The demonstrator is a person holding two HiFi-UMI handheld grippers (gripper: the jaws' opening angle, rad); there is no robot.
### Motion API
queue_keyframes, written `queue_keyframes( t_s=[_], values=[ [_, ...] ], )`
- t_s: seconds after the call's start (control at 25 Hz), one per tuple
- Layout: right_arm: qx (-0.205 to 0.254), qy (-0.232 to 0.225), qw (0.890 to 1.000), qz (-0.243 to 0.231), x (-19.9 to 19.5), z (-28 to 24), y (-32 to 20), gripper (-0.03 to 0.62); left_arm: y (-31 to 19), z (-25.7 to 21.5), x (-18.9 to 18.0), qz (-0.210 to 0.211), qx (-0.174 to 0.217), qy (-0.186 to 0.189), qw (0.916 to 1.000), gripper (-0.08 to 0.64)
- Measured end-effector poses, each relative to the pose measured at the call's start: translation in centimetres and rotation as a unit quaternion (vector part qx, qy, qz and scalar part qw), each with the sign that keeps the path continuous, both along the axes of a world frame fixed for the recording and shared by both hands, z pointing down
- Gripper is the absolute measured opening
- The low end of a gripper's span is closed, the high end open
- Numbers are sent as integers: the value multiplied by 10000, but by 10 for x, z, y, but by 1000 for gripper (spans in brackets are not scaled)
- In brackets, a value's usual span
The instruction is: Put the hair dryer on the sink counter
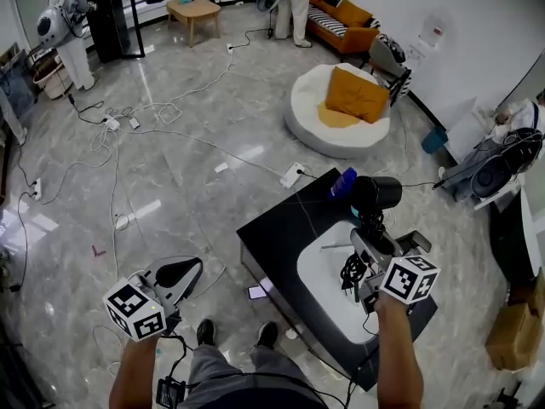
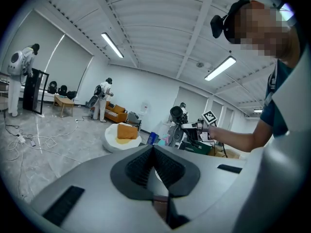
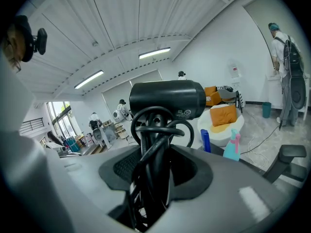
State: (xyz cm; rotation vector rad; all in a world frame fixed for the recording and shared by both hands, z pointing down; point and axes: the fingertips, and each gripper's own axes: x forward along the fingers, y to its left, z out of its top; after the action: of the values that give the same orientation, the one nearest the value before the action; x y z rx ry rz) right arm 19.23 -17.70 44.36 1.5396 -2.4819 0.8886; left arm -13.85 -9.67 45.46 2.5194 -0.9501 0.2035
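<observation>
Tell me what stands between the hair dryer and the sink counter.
Nothing visible blocks it. The right gripper holds the hair dryer over the sink counter; a blue bottle and a spray bottle stand at its far edge, off to the side.

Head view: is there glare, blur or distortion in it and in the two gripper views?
Head view: the fisheye bends the room, and bright glare patches lie on the glossy floor. Left gripper view: the corners are dark, and the left gripper looks soft near the lens. Right gripper view: the hair dryer is a dark shape against bright ceiling lights.
</observation>
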Motion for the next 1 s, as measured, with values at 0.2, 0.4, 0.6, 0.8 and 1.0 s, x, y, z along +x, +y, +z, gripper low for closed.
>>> queue_keyframes(
  t_s=[0.2, 0.4, 0.6, 0.8, 1.0],
  values=[
    [-96, -46, 9999, 9, -5, 14, 0, 181, 5, 3, -13, -115, -89, 27, 9999, 5],
    [-235, -7, 9997, 70, -1, 38, -3, 181, 1, 13, -12, -133, -194, 126, 9996, 5],
    [-397, 20, 9991, 151, 3, 56, -4, 181, 2, 21, -9, -76, -285, 140, 9995, 5],
    [-529, 37, 9984, 190, 9, 72, -1, 181, 3, 24, -6, -68, -320, 136, 9994, 5],
    [-650, 51, 9976, 234, 13, 89, -2, 181, 3, 29, -5, -73, -379, 121, 9992, 5]
  ],
)
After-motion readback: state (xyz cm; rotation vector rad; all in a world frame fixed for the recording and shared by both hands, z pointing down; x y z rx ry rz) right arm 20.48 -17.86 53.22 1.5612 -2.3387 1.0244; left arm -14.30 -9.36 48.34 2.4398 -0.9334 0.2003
